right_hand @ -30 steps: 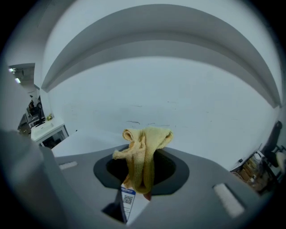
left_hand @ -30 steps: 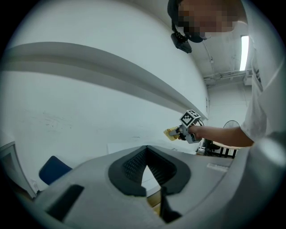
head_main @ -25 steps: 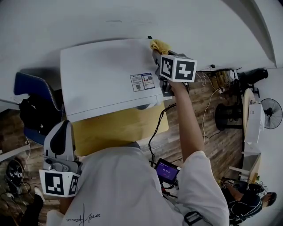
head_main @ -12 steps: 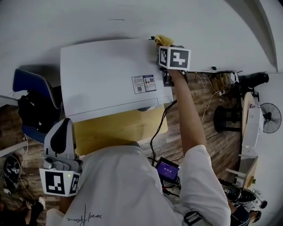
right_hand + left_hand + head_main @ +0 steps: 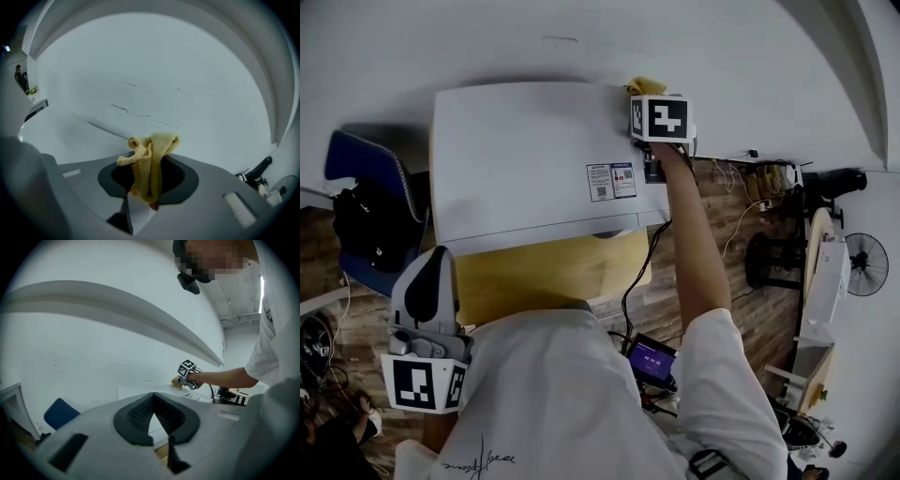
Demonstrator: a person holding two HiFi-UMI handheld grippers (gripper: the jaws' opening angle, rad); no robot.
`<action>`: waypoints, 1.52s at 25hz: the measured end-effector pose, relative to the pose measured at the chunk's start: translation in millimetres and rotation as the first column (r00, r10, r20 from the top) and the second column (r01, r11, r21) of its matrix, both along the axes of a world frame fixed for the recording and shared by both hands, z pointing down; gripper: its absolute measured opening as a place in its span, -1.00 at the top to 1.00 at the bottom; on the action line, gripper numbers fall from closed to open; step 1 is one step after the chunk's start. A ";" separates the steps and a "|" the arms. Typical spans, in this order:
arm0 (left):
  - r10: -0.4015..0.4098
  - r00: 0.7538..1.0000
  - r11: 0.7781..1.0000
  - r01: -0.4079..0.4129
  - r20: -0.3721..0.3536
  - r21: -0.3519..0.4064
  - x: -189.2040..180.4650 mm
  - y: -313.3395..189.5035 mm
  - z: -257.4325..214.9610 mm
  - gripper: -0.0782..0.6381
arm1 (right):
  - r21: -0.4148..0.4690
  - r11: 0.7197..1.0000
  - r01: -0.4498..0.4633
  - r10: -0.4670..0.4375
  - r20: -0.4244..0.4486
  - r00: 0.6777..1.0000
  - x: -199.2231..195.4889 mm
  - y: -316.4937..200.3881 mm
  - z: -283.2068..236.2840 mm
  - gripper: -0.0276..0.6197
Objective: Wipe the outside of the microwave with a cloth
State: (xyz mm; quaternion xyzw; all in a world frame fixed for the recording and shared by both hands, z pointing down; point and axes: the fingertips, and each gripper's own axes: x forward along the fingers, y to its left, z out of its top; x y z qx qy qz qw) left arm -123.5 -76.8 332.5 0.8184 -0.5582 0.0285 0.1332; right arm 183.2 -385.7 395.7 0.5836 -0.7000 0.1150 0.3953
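Presently, we record the following.

- **Microwave**: a white housing at upper centre of the head view. It stands on the yellow worktop, with its back to the wall.
- **Cloth**: yellow and bunched, with only a short tuft showing. It sits at the top right rear corner of the microwave.
- **Right hand-held gripper**: its jaws are clamped on the cloth.
- **Left hand-held gripper**: its jaws are together with nothing between them. We see it low at the frame's lower left, well away from the microwave.
- **Hazards, in our judgement:**
  - So little cloth protrudes that the hard jaw tips may scrape the housing.
  - Drag on the surface may pull the tuft free.
  - A stroke carried past the corner may drop off the edge toward the cable.
  - Nothing braces the microwave, so firm pressure may shift it.
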 end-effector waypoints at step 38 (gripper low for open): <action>0.011 1.000 1.000 -0.011 -0.006 0.000 -26.0 46.6 -1.5 0.79 | -0.061 0.993 0.097 -0.087 0.147 0.985 -137.2 37.2 2.6 0.54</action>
